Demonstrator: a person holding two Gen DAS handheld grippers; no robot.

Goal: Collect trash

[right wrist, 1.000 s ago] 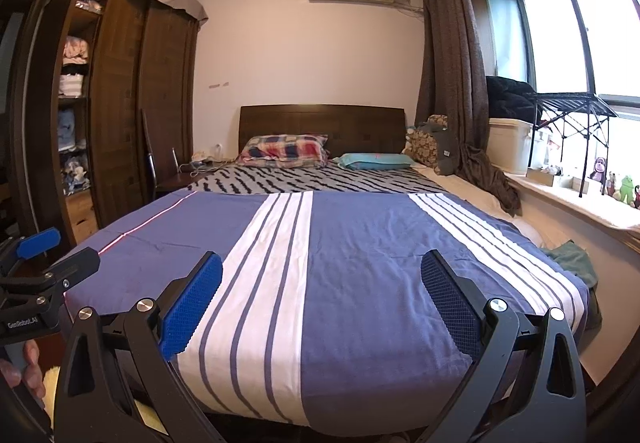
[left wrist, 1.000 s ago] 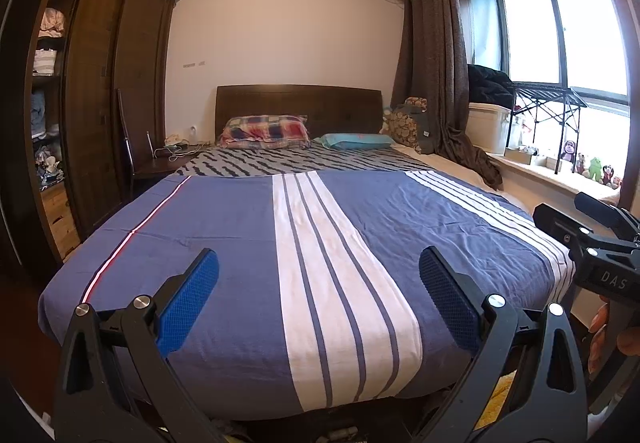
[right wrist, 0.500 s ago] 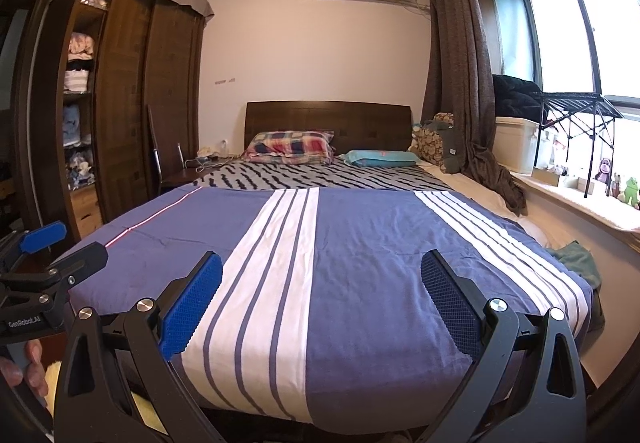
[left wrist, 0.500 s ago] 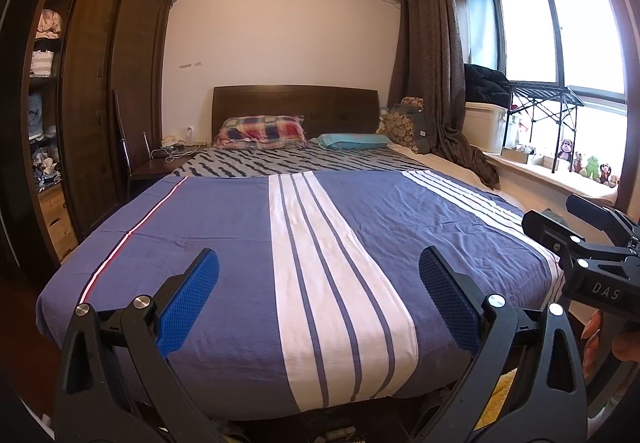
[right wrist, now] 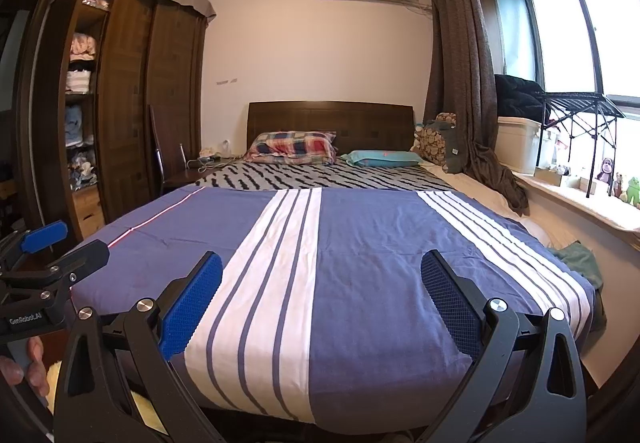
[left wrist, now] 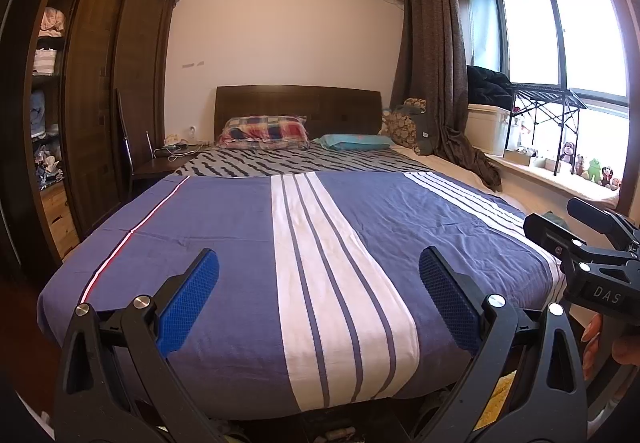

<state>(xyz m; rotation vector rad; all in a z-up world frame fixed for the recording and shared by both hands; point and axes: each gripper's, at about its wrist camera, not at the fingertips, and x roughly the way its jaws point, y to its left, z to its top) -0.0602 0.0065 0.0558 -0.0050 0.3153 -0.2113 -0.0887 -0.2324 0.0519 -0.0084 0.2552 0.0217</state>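
While I hold both tongs level, side by side, left tongs (left wrist: 319, 297) and right tongs (right wrist: 321, 299) gape wide, empty, over bed (left wrist: 224, 243) foot; two pillows (right wrist: 294, 147) far ahead; no trash spotted.

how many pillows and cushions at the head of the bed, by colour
plaid red and blue pillow: 1
teal pillow: 1
brown patterned cushion: 1
total: 3
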